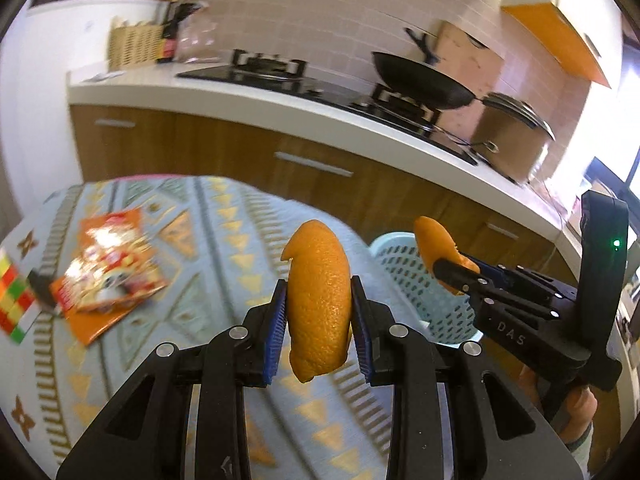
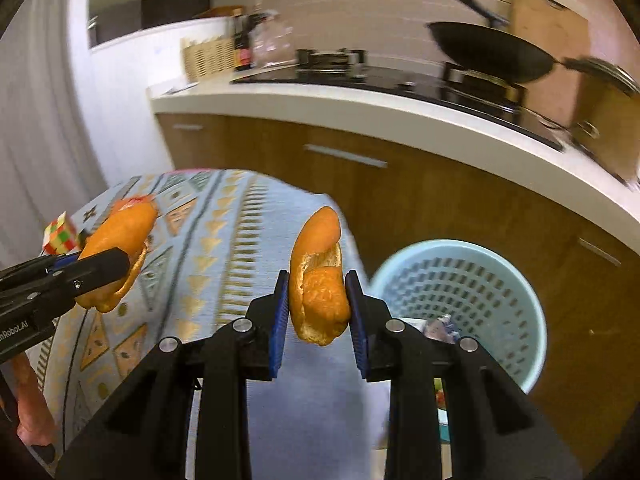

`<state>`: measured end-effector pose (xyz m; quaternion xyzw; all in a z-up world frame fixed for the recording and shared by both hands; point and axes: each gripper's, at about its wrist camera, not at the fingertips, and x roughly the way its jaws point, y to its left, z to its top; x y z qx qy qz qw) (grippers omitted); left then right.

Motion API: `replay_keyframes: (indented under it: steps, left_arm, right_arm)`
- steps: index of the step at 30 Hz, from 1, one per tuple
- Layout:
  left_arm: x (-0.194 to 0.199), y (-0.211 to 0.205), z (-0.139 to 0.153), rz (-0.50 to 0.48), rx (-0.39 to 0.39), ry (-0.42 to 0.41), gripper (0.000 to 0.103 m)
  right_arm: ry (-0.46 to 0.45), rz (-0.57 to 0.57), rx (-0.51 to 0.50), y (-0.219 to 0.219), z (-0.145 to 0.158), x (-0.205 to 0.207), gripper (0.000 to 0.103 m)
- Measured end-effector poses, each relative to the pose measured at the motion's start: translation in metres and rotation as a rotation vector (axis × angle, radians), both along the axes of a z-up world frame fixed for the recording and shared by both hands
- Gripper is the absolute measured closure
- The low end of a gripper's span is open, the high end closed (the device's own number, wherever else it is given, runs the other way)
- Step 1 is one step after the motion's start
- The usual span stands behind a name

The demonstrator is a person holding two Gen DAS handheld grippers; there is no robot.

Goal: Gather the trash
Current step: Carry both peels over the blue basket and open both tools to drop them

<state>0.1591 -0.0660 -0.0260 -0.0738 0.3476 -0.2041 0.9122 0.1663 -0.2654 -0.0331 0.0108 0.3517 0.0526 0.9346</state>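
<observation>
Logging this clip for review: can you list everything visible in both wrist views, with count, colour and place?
orange peel: 2, orange; one in the left tool, one in the right tool
basket: 1, light blue, on the floor beside the table, scraps inside
snack wrapper: 1, orange and red, on the tablecloth
puzzle cube: 1, multicoloured, at the table edge
tablecloth: 1, pale blue with gold triangles
wok: 1, black, on the hob
wicker basket: 1, beige, on the counter
cutting board: 1, wooden, against the wall
left tool: black with blue pads, shut on peel
right tool: black with blue pads, shut on peel
</observation>
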Motion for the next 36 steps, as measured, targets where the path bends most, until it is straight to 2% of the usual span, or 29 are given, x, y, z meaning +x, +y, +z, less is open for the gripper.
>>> replay_keyframes:
  steps: [12, 24, 29, 31, 36]
  left_arm:
    - [0.023, -0.094, 0.000, -0.120, 0.082, -0.034, 0.075]
    - [0.040, -0.166, -0.026, -0.221, 0.119, 0.022, 0.075]
    - [0.046, -0.183, -0.038, -0.237, 0.122, 0.052, 0.073]
    - [0.046, -0.186, -0.039, -0.236, 0.125, 0.054, 0.062]
    - [0.044, -0.184, -0.038, -0.228, 0.121, 0.046, 0.051]
  right_arm:
    - [0.026, -0.182, 0.051, -0.098, -0.009, -0.010, 0.078]
    - [0.103, -0.291, 0.105, -0.163, -0.043, -0.015, 0.078]
    - [0.132, -0.323, 0.095, -0.174, -0.055, -0.017, 0.076]
    - [0.142, -0.323, 0.105, -0.177, -0.058, -0.016, 0.076]
    - [0.153, -0.313, 0.126, -0.180, -0.061, -0.013, 0.076]
